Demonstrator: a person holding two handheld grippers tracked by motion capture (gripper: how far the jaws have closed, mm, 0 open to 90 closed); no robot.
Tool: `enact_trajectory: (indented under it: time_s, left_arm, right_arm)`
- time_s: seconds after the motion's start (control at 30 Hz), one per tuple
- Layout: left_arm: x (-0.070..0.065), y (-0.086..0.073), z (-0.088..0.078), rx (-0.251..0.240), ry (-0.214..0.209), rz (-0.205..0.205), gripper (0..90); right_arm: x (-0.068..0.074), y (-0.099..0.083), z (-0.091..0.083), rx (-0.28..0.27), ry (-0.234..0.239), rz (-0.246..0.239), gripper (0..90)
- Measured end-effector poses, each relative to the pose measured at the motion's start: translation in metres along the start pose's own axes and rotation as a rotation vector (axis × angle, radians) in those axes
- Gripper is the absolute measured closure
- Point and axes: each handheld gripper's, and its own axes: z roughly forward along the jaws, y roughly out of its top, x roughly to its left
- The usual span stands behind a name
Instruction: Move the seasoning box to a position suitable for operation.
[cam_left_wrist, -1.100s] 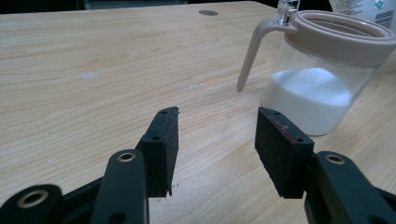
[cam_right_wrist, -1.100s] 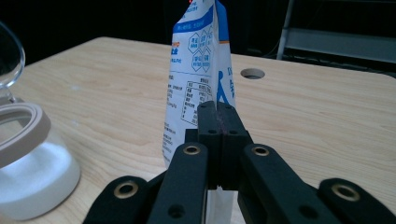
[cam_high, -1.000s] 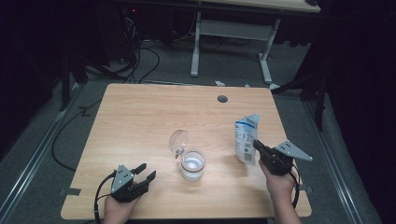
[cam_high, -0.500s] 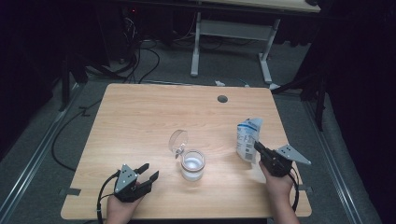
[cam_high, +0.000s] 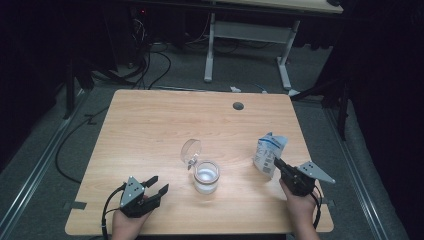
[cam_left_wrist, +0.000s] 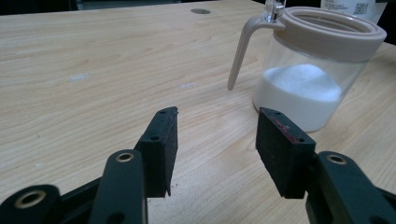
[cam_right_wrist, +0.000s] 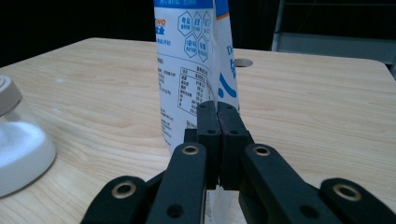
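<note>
Right gripper (cam_high: 278, 165) pinches crinkled paper bag (cam_high: 269, 153) near table's (cam_high: 150, 125) right edge; left gripper (cam_high: 155, 184) gapes empty, bare wood beyond; clear jar (cam_high: 206, 176) between.

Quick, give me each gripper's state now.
Left gripper: open, holding nothing.
Right gripper: shut, pinching the bag by its edge.

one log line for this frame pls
left gripper: open, resting near jar | right gripper: shut on bag edge | jar lid: open | bag: upright on table
</note>
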Motion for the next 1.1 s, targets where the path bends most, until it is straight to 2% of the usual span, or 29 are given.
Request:
enact_trajectory:
  time_s: [0.2,0.23,0.4,0.47,0.67,0.77,0.93,0.97,1.1]
  left_arm:
    - [0.001,-0.001,-0.002,-0.001,-0.002,-0.003,48.9]
    - [0.001,-0.001,-0.001,0.0,-0.003,-0.003,48.9]
    - [0.001,-0.001,0.0,0.002,-0.004,-0.003,48.9]
    - [0.0,-0.002,0.001,0.003,-0.005,-0.004,48.9]
    - [0.0,-0.002,0.001,0.005,-0.005,-0.006,48.9]
    - [0.001,-0.002,0.001,0.002,-0.004,-0.008,48.9]
    - [0.0,-0.002,0.001,0.007,-0.004,-0.003,48.9]
    - [0.0,-0.001,0.001,0.009,-0.003,-0.008,48.7]
    - [0.001,0.0,0.001,0.014,0.001,-0.015,47.5]
  right_arm:
    - [0.001,-0.001,-0.001,0.003,-0.005,0.001,87.5]
    - [0.001,-0.001,-0.001,0.006,-0.004,-0.001,84.2]
    - [0.002,0.0,0.001,0.008,-0.009,-0.001,79.0]
    - [0.002,0.001,0.003,0.012,-0.021,-0.001,72.1]
    - [0.004,0.002,0.007,0.015,-0.02,0.0,65.2]
    - [0.005,0.001,0.009,0.018,-0.024,0.005,57.6]
    - [0.005,0.001,0.01,0.02,-0.032,-0.002,50.4]
    - [0.006,0.001,0.01,0.026,-0.036,-0.006,46.7]
    - [0.006,0.001,0.01,0.027,-0.047,-0.008,41.5]
